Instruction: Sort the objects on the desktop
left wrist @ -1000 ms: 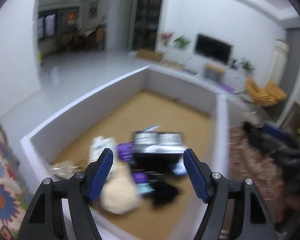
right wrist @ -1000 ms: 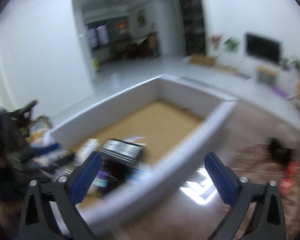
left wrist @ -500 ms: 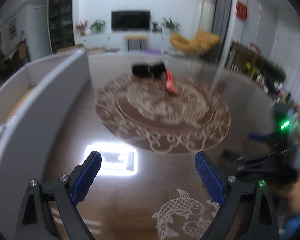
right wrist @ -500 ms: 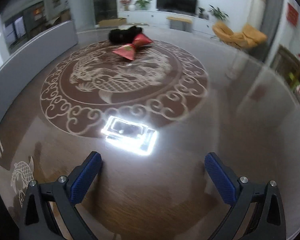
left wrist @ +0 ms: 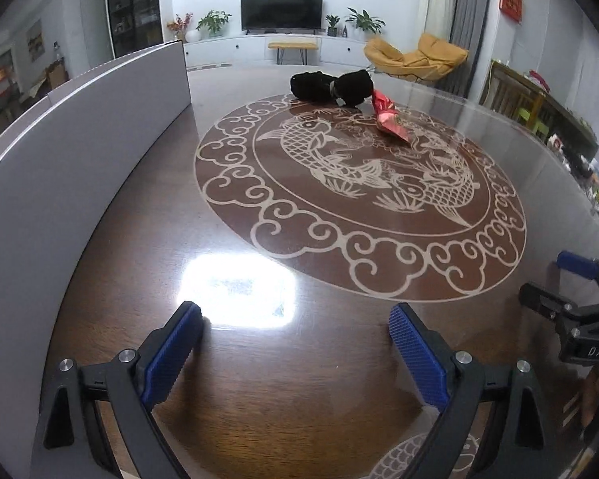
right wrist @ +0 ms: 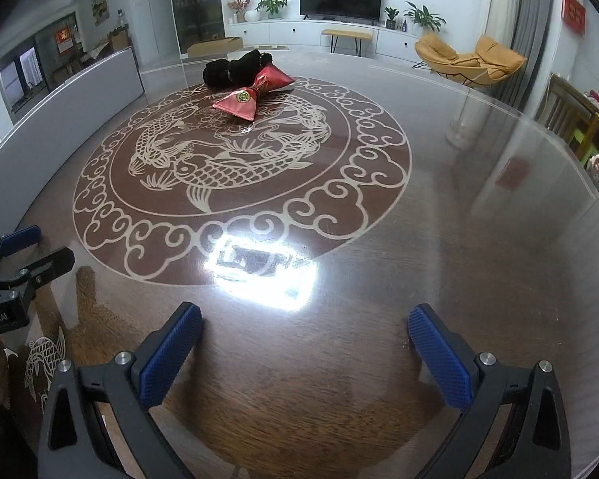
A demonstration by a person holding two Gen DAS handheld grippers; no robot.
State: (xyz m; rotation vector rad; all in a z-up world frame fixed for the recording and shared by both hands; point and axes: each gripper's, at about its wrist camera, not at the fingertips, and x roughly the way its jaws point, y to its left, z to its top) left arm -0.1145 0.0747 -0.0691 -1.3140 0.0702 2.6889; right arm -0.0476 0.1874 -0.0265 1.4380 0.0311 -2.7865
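Observation:
A red pouch [right wrist: 253, 94] with a round gold emblem lies at the far side of a round wooden table [right wrist: 339, 359] under glass, against a black bundle of cloth [right wrist: 235, 66]. The left wrist view shows the same red pouch [left wrist: 389, 119] and black bundle [left wrist: 331, 84] far ahead. My left gripper [left wrist: 295, 343] stands open over the bare near part of the table, nothing between its blue pads. My right gripper [right wrist: 305, 343] is open too, empty, hovering over the near table. Each gripper shows at the edge of the other's view: right gripper [left wrist: 579, 291], left gripper [right wrist: 16, 255].
A white box wall [left wrist: 80, 139] runs along the table's left side. A lamp's glare [right wrist: 263, 271] reflects on the glass. A fish and cloud pattern [right wrist: 235, 159] fills the table's centre. Beyond are a yellow chair [left wrist: 415, 58], a TV and a cabinet.
Both grippers have swung away from the white box with its sorted items to the round table and dropped lower. The left jaws have widened. Over the last half second both views barely shift.

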